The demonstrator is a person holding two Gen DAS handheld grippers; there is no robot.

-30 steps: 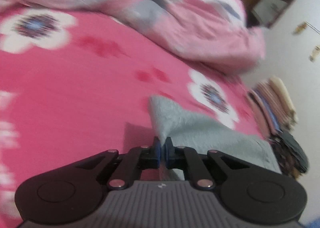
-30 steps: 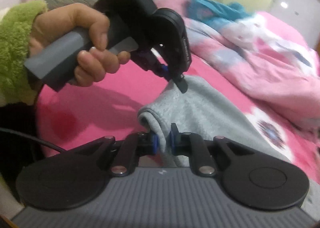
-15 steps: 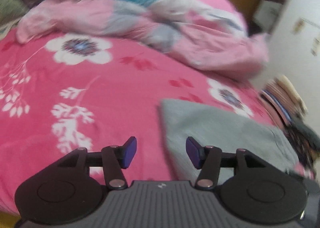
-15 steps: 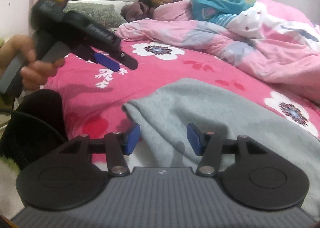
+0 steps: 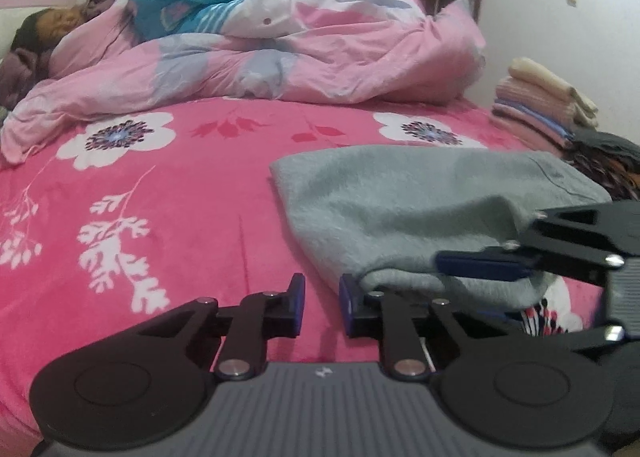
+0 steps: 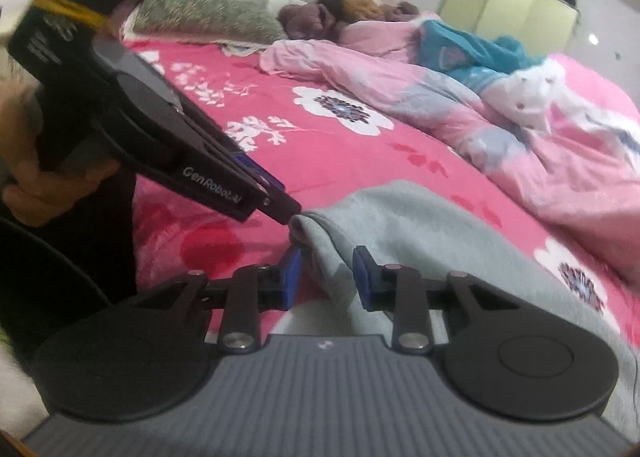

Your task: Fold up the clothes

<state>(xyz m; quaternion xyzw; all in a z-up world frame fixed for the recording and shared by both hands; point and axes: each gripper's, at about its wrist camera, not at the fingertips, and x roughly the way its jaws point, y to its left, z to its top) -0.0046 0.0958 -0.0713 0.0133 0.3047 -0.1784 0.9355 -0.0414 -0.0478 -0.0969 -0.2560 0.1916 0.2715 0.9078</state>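
Both claws have just been closing: left claw gapes beside the soft grey fleece garment; right claw straddles its folded edge, unpinched.

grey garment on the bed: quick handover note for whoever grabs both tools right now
Left tool: open, jaws just been closing, only bedspread between them; the grey garment corner lies against its right finger.
Right tool: open, jaws just been closing around the garment's near fold, not yet clamped.
Things: the garment lies flat on the bedspread; a stack of folded clothes sits at the bed's far right edge.
Done: the near edge looks doubled over, so one fold seems made.
Left: grip both near corners, finish folding, probably add it to the stack.
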